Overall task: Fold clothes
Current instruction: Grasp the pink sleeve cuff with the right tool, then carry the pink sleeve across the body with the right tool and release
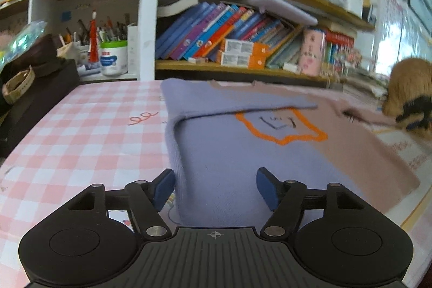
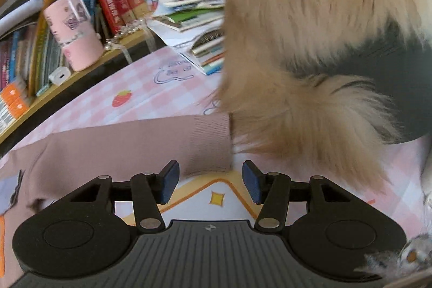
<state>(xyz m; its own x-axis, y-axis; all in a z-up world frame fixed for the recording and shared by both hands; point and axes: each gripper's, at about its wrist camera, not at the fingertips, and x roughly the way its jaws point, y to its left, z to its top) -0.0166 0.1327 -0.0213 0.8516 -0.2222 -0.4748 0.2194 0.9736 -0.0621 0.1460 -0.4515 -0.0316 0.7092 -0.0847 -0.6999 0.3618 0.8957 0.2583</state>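
Your left gripper (image 1: 216, 186) has its fingers spread wide, gripping nothing. The sweater (image 1: 243, 153), lavender on one half and dusty pink on the other, lies flat on the pink gingham tablecloth (image 1: 81, 139), running from between your left fingertips outward. Its lavender sleeve (image 1: 229, 101) is folded across the chest, just beyond the orange outline graphic (image 1: 283, 131). The left pad (image 1: 164, 186) sits just beside the lavender side edge.

Your right gripper (image 2: 210, 184) is also wide apart and empty. The pink ribbed cuff (image 2: 210, 142) lies just ahead of the fingertips, nearer the left pad (image 2: 170, 184). A tan fluffy sleeve (image 2: 310, 45) fills the view past the right finger, touching the cuff's end.
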